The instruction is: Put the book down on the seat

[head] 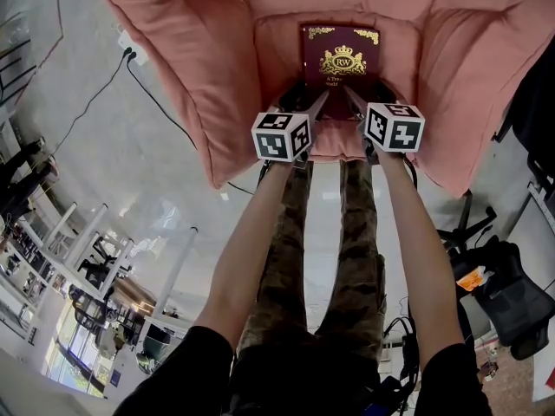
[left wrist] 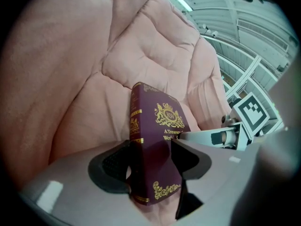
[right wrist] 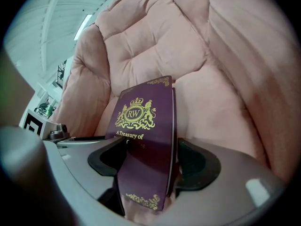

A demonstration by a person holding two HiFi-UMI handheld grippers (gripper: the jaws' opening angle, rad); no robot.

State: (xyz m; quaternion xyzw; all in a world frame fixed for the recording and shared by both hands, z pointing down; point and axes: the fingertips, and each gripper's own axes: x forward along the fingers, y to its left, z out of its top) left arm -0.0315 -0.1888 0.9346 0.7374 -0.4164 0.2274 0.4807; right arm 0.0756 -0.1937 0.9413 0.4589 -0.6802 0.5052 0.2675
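1. Seat (head: 208,68): a deep pink quilted cushion fills the upper half of the head view. Its padded sides rise at left and right around a hollow in the upper middle. I judge that hollow to be the landing place, which is why both arms reach straight into it.
2. Book (head: 340,59): a maroon hardback in the upper middle of the head view, over the seat hollow, cover up and facing me. I hold it by its near edge, so the far edge leads toward the backrest. I cannot tell whether it already rests on the cushion.
3. Left tongs (left wrist: 153,161): clamped on the near corner at the spine side, one jaw on the cover and one behind. The grip sits low on the book, probably so the rest can settle flat first.
4. Right tongs (right wrist: 150,161): clamped on the near corner at the page-edge side, mirroring the left. Two holds keep the cover level, in my judgement.
5. Surface detail: the cover has a gold crowned crest with "RW", gold corner scrollwork and a title beginning "A Treasury of". The spine has gold bands, and a pale line of pages shows along the open edge.
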